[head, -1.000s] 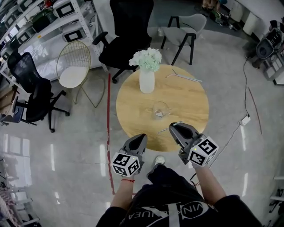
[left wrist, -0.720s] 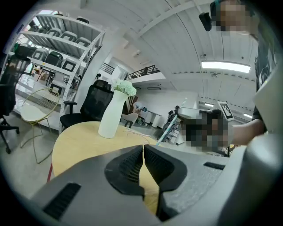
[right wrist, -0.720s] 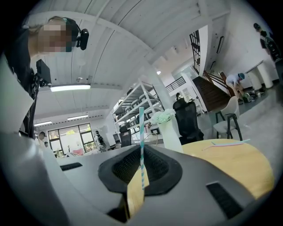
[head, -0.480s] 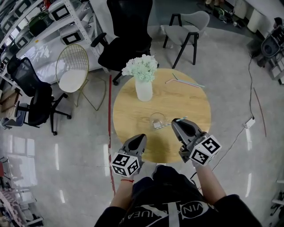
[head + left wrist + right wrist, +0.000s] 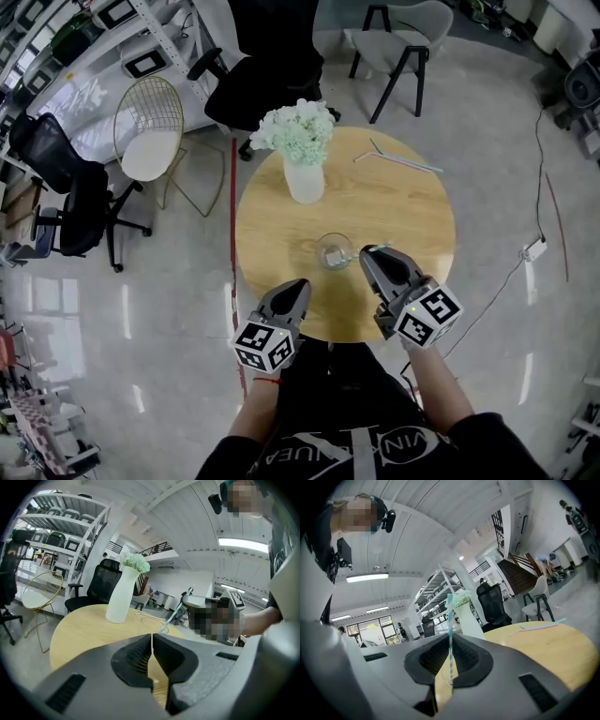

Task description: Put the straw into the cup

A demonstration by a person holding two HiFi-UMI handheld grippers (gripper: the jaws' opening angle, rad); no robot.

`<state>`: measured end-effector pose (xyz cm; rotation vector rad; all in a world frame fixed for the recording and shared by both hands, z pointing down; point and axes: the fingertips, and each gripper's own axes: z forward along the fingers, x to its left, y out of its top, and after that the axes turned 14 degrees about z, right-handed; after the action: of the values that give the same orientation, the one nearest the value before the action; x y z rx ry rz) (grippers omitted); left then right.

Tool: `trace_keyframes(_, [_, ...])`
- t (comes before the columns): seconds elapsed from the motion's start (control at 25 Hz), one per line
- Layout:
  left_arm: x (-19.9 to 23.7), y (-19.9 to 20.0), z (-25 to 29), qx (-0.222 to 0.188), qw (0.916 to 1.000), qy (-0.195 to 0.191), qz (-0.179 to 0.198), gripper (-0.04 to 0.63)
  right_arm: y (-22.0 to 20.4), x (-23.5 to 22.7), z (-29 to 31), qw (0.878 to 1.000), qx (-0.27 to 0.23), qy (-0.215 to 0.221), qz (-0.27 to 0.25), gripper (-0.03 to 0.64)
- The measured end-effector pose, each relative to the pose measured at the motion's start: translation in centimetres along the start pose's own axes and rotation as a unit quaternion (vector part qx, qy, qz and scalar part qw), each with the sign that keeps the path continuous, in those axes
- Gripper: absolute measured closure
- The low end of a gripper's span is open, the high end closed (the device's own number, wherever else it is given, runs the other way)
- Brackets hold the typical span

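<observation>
A clear glass cup (image 5: 334, 251) stands on the round wooden table (image 5: 272, 234), in front of the vase. My right gripper (image 5: 374, 257) is just right of the cup, shut on a teal-and-white striped straw (image 5: 368, 252). The straw lies across its jaws, and one end reaches the cup's right rim; I cannot tell whether it is inside. In the right gripper view the straw (image 5: 450, 634) stands upright between the pads. My left gripper (image 5: 296, 289) hovers over the table's near edge, left of the cup, shut and empty. Its jaws meet at the tips (image 5: 152, 637), and the straw (image 5: 168, 621) shows beyond them.
A white vase of pale flowers (image 5: 304, 173) stands behind the cup. Two loose straws (image 5: 403, 160) lie at the far right of the table. Black office chairs (image 5: 267, 70), a wire chair (image 5: 150, 141) and a grey chair (image 5: 398, 37) ring the table. A red line (image 5: 232, 272) runs along the floor.
Both grippers have moved forward over the table. The right one carried the straw from the near edge up to the cup, so the straw's end is now at the rim.
</observation>
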<state>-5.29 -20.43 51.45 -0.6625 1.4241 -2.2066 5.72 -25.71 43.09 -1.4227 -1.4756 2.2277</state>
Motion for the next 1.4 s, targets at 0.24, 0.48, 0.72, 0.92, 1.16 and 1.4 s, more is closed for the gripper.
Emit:
trace_keyframes(0.24, [2.0,-0.5,1.4,0.013,0.9998,-0.017,0.001,0.578,-1.2,-1.6,1.7,1.000,0.012,-0.022,-0.007,0.597])
trace_keyframes(0.48, [3.9,0.2,3.1,0.017,0.9991,-0.039,0.004,0.578,-3.0,-2.8,3.0,0.999,0.028,-0.046,0.001,0.597])
trace_keyframes(0.72, [4.5,-0.4,4.4,0.026,0.9980,-0.058,0.002,0.578,-4.0,-3.8,4.3,0.998,0.036,-0.057,0.005,0.597])
trace_keyframes(0.92, [4.7,-0.8,4.5,0.030,0.9976,-0.063,-0.004,0.578,-4.6,-4.1,4.7,0.997,0.042,-0.061,0.012,0.597])
trace_keyframes(1.16, [5.4,-1.0,4.3,0.031,0.9978,-0.057,-0.011,0.578,-4.4,-4.5,5.0,0.997,0.042,-0.060,0.018,0.597])
trace_keyframes(1.4, [5.9,-1.1,3.9,0.030,0.9981,-0.051,-0.014,0.578,-4.5,-4.9,5.0,0.997,0.042,-0.063,0.019,0.595])
